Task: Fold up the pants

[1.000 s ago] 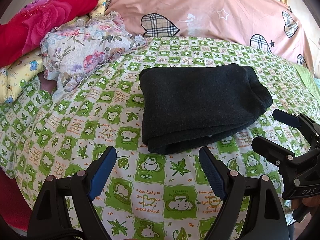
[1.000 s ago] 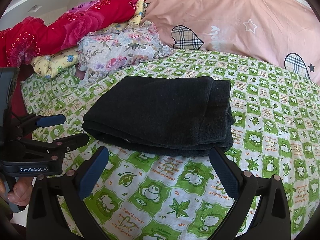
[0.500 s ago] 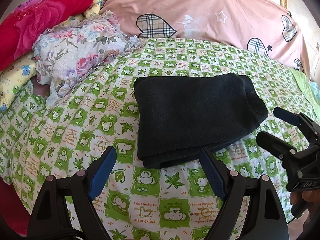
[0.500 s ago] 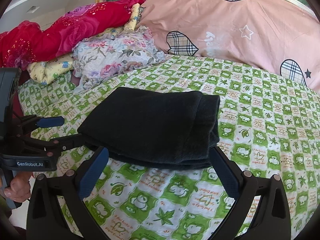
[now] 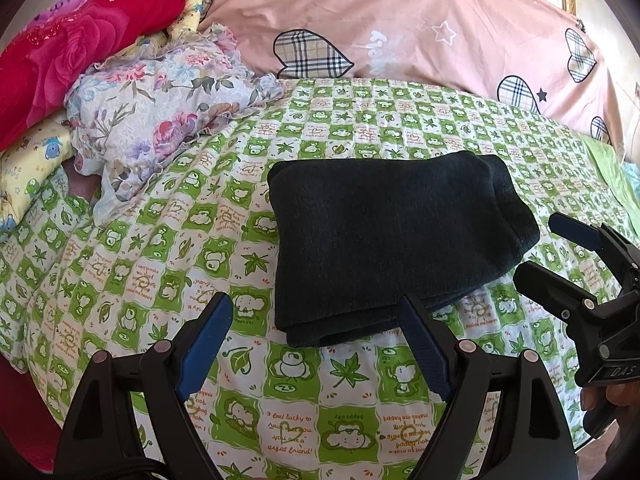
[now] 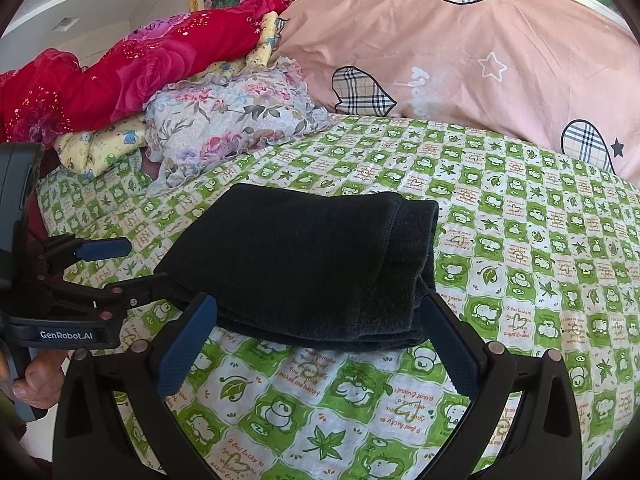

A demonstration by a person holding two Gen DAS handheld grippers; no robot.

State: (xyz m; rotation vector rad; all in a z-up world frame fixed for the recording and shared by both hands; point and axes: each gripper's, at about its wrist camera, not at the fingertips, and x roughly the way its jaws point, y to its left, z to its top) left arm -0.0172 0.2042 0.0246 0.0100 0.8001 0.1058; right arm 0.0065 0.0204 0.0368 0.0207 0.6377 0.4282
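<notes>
Fingers (image 5: 210, 348) of both our grippers stay spread apart and empty, yet over the last second we have drawn closer to the dark pants (image 5: 392, 236), which lie unmoved as a neat folded stack on the green bedsheet (image 5: 160, 240), so folding looks finished.

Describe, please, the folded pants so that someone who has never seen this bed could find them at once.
Start at the bed's green-and-white cartoon-print sheet, in front of the big pink duvet. In the middle of that sheet lies a flat, rectangular bundle: the pants. They are the only plain, near-black fabric there; the bedding piled to their left is all brightly patterned.
</notes>
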